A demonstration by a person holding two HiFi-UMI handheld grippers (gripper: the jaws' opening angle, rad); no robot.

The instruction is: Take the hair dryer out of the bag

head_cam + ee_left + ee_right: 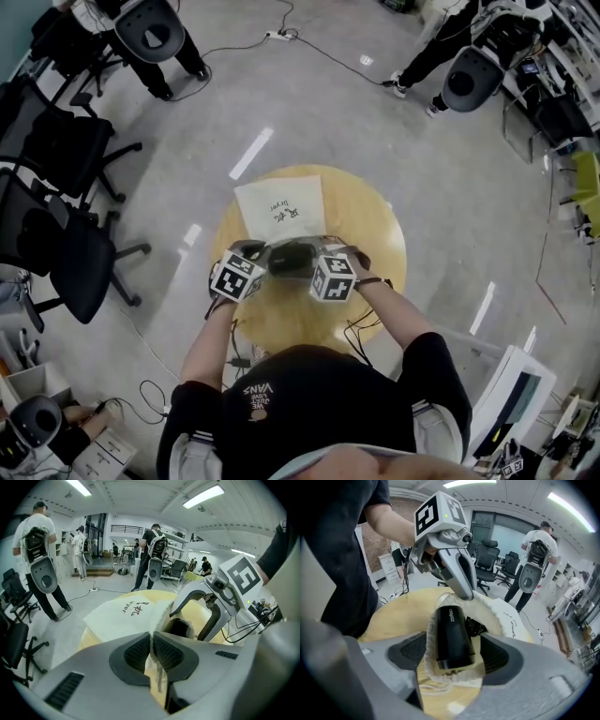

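Note:
A white drawstring bag (281, 208) with dark print lies flat on the round wooden table (375, 225), its mouth toward me. A black hair dryer (451, 634) lies in the bag's open mouth, its barrel pointing at the right gripper's camera. My left gripper (152, 651) is shut on the bag's rim (157, 620), at the mouth's left side (253, 251). My right gripper (452, 656) stands open, one jaw on each side of the dryer's barrel, with bag cloth around it and gaps at both pads. In the head view it sits at the mouth's right side (342, 253).
Black office chairs (66, 234) stand at the left of the table. People with gear on their backs stand at the far left (155, 37) and far right (459, 66). A cable (328, 56) runs across the floor beyond the table, and more wires (361, 328) hang at its near edge.

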